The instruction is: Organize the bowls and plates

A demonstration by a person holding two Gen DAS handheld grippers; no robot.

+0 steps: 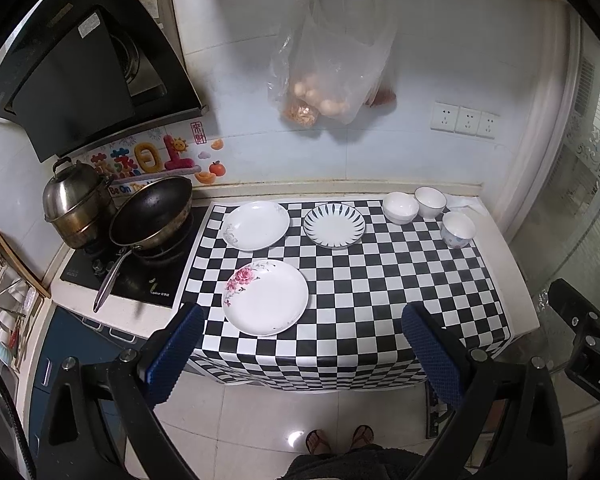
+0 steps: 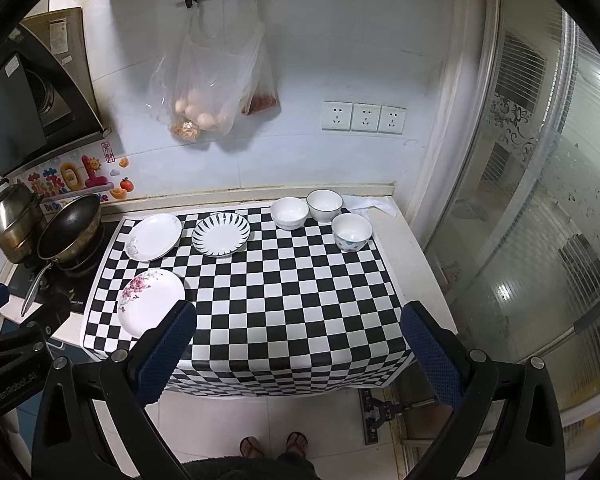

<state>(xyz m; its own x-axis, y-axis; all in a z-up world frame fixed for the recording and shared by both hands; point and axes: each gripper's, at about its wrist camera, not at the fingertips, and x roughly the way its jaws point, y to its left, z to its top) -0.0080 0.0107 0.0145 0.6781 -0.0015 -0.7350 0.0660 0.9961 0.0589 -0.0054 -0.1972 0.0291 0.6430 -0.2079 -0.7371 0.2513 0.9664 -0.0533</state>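
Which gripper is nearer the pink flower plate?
Left. The left gripper hovers open just in front of the pink flower plate; the right gripper, also open, sits farther right, the plate off its left finger.

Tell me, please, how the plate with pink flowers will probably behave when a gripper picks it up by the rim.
The plate with pink flowers looks like glazed ceramic, so probably stiff, fragile and somewhat slippery between the pads. It is wide and shallow, so a grip on one edge may let it tilt. It lies flat on the checkered cloth, leaving little rim to catch.
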